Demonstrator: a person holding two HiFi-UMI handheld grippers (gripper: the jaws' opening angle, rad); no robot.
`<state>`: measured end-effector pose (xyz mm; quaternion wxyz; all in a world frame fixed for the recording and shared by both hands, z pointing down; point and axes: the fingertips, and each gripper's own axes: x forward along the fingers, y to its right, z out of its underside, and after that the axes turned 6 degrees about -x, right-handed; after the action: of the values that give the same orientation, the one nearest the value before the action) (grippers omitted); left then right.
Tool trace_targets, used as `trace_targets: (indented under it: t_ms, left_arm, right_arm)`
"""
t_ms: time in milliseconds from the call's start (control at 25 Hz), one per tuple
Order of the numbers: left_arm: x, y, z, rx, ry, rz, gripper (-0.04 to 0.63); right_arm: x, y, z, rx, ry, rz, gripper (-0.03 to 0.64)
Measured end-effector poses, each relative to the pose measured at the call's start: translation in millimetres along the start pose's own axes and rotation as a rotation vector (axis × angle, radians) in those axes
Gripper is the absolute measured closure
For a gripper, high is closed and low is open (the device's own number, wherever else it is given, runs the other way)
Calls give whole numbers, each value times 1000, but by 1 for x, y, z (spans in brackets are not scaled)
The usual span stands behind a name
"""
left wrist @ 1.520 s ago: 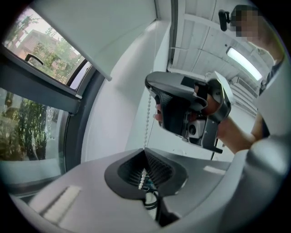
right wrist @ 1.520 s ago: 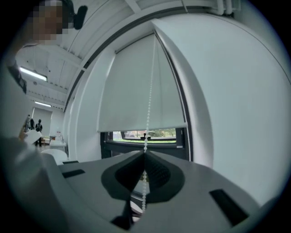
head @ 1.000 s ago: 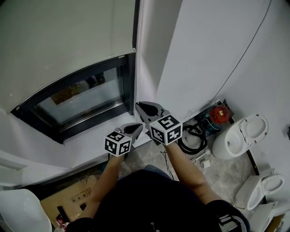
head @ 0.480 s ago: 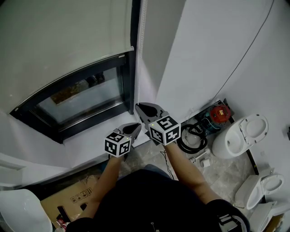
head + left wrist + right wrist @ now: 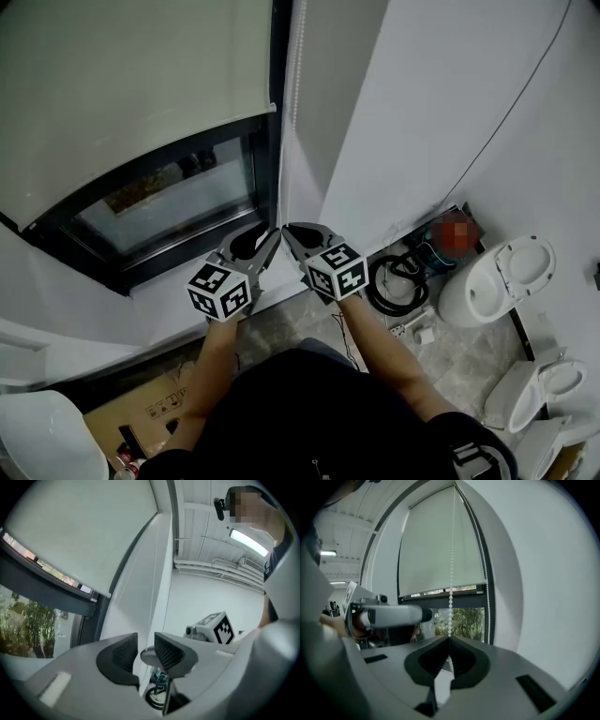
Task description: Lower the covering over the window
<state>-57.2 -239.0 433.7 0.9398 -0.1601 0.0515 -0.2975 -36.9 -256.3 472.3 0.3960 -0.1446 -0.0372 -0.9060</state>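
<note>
Claw on right (image 5: 449, 639) tight on bead chain (image 5: 451, 573)

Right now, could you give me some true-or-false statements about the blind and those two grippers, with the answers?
The blind hides all the window glass. False: glass shows below it.
The right gripper is shut on the bead chain. True.
The left gripper also clamps the chain. False: its jaws have just been opening and stand apart, gripping nothing.
A toilet stands on the floor. True.
</note>
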Motion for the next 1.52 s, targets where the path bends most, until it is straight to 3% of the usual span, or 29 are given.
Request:
trace_targets:
  t_ms: [160,320,600,720,800,1080,1200,1520]
  left_arm:
    - [7,14,-38,70,51,40,500]
    - [22,24,-58,131,46,70,500]
    - [43,25,-70,195,6,46,502]
    - [47,24,-72,215,-13,27,538]
    - [46,24,-72,212,-18,31,579]
    - [46,16,-46,193,-95,36,583]
    - [41,14,-33,160,-111,42,583]
    - [38,4,-4,79,-153,46,584]
  right_arm:
    - [2,-7,-1,-6,2,-13,604]
    - [3,-9,-1,-22,-4,-20,604]
    - [2,-9,0,-33,-13,-24,604]
    - [3,-10,0,-40,-16,-28,604]
    - [2,-10,-1,-42,-17,-28,604]
    - [8,-10,26,-121,-114,-20,604]
    - [7,-11,39,-77,-133,-27,604]
    - [11,-20,63,-78,-213,-53,604]
